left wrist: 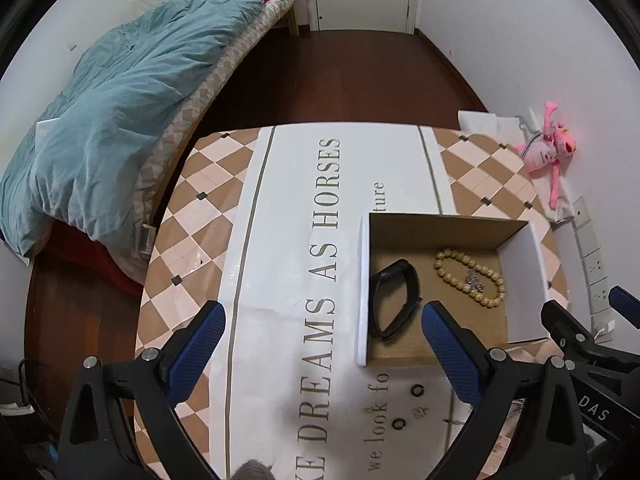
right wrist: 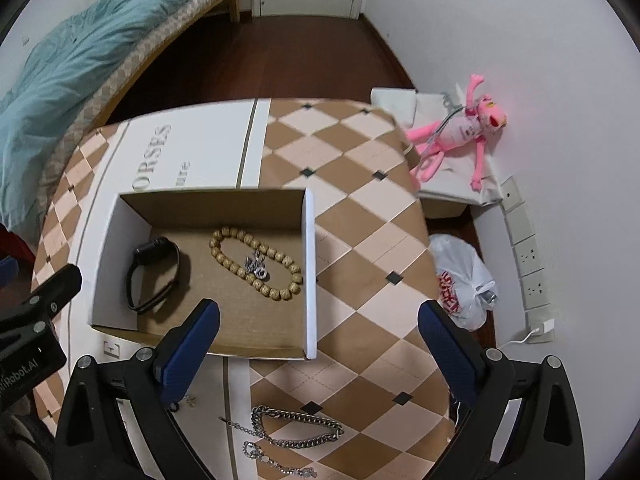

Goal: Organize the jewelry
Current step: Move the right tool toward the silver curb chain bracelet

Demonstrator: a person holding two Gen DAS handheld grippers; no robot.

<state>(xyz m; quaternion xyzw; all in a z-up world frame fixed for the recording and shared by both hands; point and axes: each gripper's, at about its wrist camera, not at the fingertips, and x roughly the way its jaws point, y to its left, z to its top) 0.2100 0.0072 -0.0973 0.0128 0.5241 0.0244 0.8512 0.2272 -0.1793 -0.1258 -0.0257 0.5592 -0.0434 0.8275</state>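
Bedroom table (right wrist: 360, 240), checkered cloth | left gripper (left wrist: 320, 344) spread, empty | right gripper (right wrist: 320, 344) spread, empty | silver chains (right wrist: 296, 432) lying near, below right gripper | box (right wrist: 310, 272) beyond, containing black band (right wrist: 154, 276), bead bracelet (right wrist: 256, 264), silver charm (right wrist: 256, 267) | pink plush toy (right wrist: 460, 136) far right

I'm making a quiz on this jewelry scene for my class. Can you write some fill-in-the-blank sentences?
1. The beaded bracelet lies inside the ____.
2. The black band lies to the ____ of the beads in the right wrist view.
3. The silver chain lies ____ the box.
4. Both grippers are ____.

Missing: box; left; outside; open
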